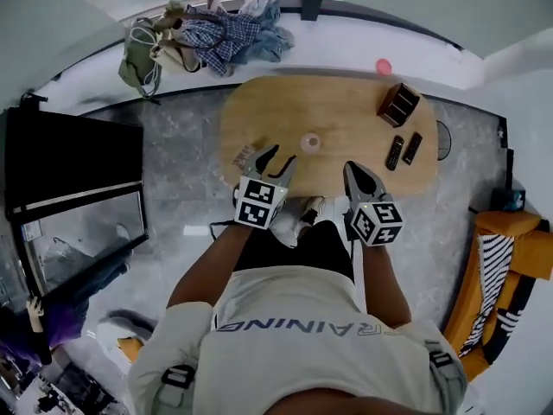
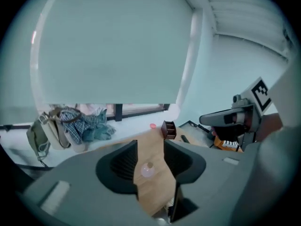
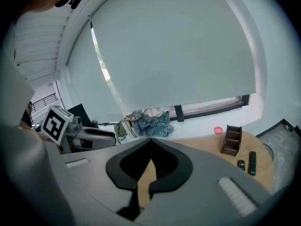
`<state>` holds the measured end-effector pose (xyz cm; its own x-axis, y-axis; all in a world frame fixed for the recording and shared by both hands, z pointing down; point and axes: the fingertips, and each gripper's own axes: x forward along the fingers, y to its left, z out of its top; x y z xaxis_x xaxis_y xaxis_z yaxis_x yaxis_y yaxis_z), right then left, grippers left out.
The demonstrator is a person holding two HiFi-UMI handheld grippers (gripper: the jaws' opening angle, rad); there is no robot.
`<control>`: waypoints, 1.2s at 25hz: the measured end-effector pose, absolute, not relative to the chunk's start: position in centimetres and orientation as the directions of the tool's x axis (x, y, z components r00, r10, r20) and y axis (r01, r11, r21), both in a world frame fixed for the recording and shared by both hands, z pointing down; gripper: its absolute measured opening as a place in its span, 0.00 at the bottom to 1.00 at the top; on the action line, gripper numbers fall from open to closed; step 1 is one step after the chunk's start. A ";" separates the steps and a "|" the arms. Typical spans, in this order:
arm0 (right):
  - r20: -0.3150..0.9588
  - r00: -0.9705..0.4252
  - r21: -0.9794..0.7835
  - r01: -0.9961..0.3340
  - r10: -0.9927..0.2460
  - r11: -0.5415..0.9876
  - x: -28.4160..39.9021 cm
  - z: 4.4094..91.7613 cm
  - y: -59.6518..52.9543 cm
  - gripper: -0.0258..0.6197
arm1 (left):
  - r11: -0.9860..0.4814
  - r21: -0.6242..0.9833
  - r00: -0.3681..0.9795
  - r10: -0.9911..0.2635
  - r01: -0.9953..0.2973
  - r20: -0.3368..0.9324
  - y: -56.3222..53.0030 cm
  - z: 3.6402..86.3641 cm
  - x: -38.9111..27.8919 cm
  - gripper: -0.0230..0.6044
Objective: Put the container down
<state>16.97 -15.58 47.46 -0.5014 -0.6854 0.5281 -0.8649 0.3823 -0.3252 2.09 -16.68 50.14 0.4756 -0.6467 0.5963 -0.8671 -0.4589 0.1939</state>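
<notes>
A small clear container [image 1: 311,142] stands upright on the oval wooden table [image 1: 346,119], near its front middle. My left gripper [image 1: 282,156] hovers over the table's front edge, just left of and short of the container. Its jaws stand apart with nothing between them. In the left gripper view the container [image 2: 147,170] shows through the gap of the left gripper [image 2: 150,143], farther off on the table. My right gripper [image 1: 353,169] hangs at the front edge to the right, with its jaws together. In its own view the right gripper [image 3: 150,141] holds nothing.
A brown desk organizer [image 1: 398,104] and two remotes [image 1: 394,152] lie at the table's right end. A small patterned item [image 1: 244,156] sits at the left front edge. Clothes and bags [image 1: 216,33] pile on the sill behind. An orange chair [image 1: 505,266] stands at right, a black cabinet [image 1: 73,158] at left.
</notes>
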 end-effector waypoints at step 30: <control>0.190 -0.573 -0.134 -0.820 -0.797 0.557 10.4 24.5 -20.5 0.06 | -0.385 0.090 0.395 -0.892 -0.919 0.220 -16.1 24.0 -6.1 0.04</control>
